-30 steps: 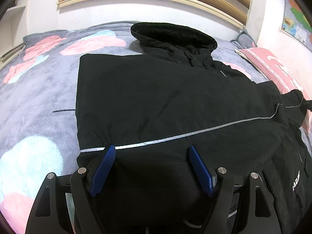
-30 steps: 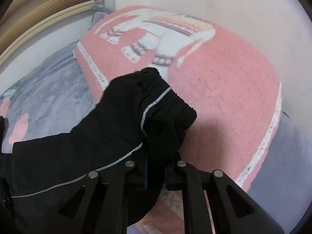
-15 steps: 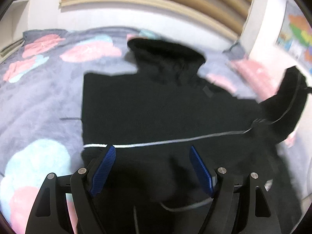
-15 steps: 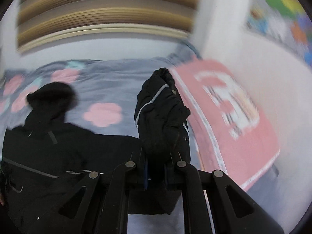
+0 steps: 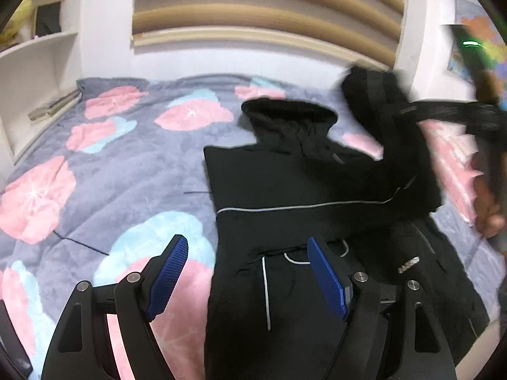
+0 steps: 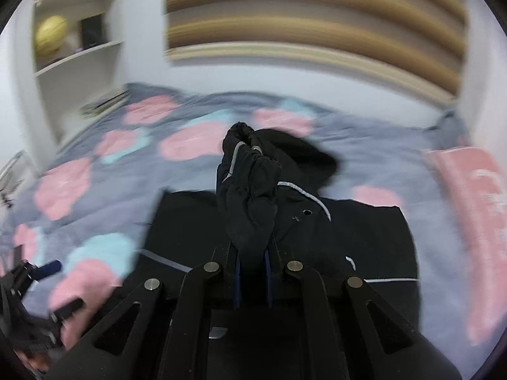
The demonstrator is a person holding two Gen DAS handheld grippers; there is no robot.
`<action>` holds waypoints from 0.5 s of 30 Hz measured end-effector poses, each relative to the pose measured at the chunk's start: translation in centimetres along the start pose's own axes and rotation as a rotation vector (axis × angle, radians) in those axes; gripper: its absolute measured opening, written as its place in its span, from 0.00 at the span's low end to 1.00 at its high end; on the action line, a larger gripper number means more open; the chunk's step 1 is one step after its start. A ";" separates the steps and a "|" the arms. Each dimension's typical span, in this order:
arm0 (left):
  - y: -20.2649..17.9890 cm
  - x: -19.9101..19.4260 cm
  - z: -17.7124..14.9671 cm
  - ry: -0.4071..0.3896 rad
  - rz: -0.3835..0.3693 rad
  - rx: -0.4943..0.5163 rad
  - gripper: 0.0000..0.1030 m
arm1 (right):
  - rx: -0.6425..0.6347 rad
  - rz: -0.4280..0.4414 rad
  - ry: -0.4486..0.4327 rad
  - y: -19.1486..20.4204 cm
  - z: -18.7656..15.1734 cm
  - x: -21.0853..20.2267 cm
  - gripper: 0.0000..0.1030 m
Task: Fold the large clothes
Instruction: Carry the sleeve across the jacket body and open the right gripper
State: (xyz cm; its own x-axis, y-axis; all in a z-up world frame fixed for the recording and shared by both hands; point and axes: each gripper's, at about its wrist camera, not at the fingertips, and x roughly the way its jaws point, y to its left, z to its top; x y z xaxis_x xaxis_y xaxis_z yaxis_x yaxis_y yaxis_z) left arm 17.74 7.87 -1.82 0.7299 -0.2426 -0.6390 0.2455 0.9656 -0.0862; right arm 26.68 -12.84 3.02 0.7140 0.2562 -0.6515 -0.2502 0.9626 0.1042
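Black jacket (image 5: 285, 183) lies flat on the bed (image 5: 104, 164). We find the right gripper (image 6: 252, 272) clenched on the sleeve cuff (image 6: 247, 174), held above the body, presumably to fold it inward. Left gripper (image 5: 247, 278) hangs released, holding nothing.

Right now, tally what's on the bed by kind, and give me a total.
Black jacket: 1
Grey flowered blanket: 1
Pink pillow: 1
Total: 3
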 end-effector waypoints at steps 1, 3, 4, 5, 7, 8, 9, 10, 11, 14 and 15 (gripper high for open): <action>0.5 -0.8 -0.3 -0.015 -0.026 -0.018 0.76 | -0.011 0.008 0.012 1.1 -0.2 0.9 0.13; 1.6 -2.0 -1.1 -0.033 -0.059 -0.055 0.76 | -0.050 0.018 0.066 4.2 -0.7 4.3 0.13; 2.1 -2.4 -1.6 -0.037 -0.071 -0.074 0.76 | -0.059 0.016 0.090 5.2 -1.1 5.6 0.13; 2.7 -2.5 -2.1 -0.032 -0.081 -0.091 0.76 | -0.067 0.005 0.127 6.2 -1.8 7.8 0.14; 3.5 -2.7 -3.2 -0.010 -0.089 -0.109 0.76 | -0.071 -0.003 0.192 6.6 -3.5 11.2 0.20; 4.1 -2.7 -3.6 0.000 -0.090 -0.113 0.76 | -0.067 0.004 0.230 6.7 -4.5 12.8 0.20; 4.3 -2.7 -3.7 0.008 -0.087 -0.112 0.76 | -0.061 0.014 0.264 6.9 -5.3 14.1 0.27; 4.6 -2.7 -3.8 0.015 -0.081 -0.111 0.76 | -0.049 0.049 0.301 6.7 -6.3 15.3 0.42; 5.0 -2.8 -3.6 0.019 -0.076 -0.114 0.76 | -0.040 0.080 0.313 6.6 -6.7 15.8 0.49; 5.8 -3.8 -2.8 0.022 -0.083 -0.118 0.76 | -0.042 0.135 0.290 6.7 -7.0 14.9 0.56; 6.1 -4.4 -2.2 0.019 -0.082 -0.118 0.76 | -0.040 0.165 0.279 6.4 -6.7 14.0 0.56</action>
State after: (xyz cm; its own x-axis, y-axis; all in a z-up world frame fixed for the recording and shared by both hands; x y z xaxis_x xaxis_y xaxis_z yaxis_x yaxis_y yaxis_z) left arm 14.60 14.99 -1.24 0.6979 -0.3209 -0.6403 0.2266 0.9470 -0.2276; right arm 30.71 -3.70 -10.43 0.4568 0.3688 -0.8095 -0.3770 0.9045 0.1994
